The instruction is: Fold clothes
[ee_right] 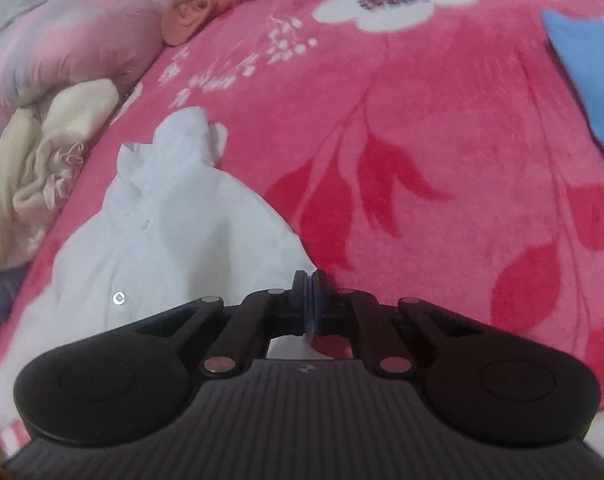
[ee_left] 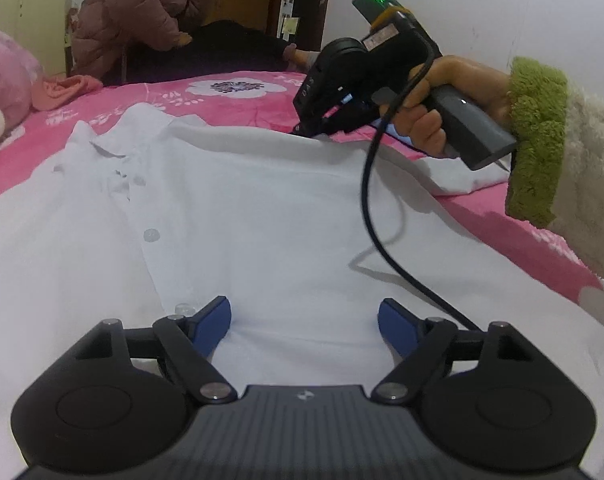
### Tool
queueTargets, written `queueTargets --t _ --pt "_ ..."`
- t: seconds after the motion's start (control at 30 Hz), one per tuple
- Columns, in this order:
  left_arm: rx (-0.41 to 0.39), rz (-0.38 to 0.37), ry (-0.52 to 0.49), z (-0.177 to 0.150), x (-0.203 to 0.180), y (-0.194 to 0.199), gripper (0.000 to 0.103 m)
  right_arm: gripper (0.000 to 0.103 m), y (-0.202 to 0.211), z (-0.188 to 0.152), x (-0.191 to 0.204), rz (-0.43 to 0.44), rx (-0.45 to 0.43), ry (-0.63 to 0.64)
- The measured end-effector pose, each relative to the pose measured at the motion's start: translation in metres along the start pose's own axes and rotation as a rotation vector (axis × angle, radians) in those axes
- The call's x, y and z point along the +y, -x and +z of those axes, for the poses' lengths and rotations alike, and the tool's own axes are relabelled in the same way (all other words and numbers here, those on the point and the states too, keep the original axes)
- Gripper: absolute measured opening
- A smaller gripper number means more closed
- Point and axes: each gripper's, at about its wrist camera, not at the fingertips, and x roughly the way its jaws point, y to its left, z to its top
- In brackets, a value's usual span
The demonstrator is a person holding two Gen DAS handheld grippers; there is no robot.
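So the white shirt [ee_left: 261, 200] lies collar-away on the pink blanket [ee_right: 422, 140]; right gripper [ee_right: 310, 300] is pinched shut on its right edge, nearer; left gripper [ee_left: 304, 326] hovers wide open, empty, over the hem.

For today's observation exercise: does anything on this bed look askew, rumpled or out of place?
Yes. The white shirt lies unevenly on the pink blanket, its collar crumpled and its placket slanting. A cream garment sits bunched by the pillow. The right gripper pinches the shirt's edge; nothing looks damaged.
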Motion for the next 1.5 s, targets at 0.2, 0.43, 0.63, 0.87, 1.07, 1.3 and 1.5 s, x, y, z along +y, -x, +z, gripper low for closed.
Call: queueTargets --t 0.2,0.43,0.63,0.87,1.07,1.3,1.5 --pt "0.000 0.000 -0.003 0.001 0.000 -0.001 0.083 0.000 -0.001 0.003 0.014 -0.170 -0.136 0.143" --pt "-0.007 -0.007 0.000 -0.001 0.002 -0.001 0.084 0.002 -0.019 0.001 0.005 -0.312 -0.162 0.177" --pt "-0.015 -0.016 0.006 -0.002 0.005 -0.002 0.084 0.006 0.008 0.010 0.001 -0.324 -0.244 0.117" --pt "-0.018 -0.016 0.003 -0.002 0.002 -0.001 0.085 0.006 -0.013 0.014 -0.001 -0.082 -0.113 0.048" --pt "-0.025 -0.023 0.009 -0.003 0.005 -0.001 0.085 0.006 -0.013 0.016 -0.033 -0.100 -0.200 -0.186" --pt "-0.031 -0.029 0.013 -0.004 0.006 -0.001 0.085 0.018 0.107 -0.034 -0.082 -0.047 -0.332 -0.272" --pt "-0.030 -0.022 0.005 -0.004 0.004 -0.002 0.086 0.036 0.212 -0.101 -0.135 -0.301 -0.455 -0.236"
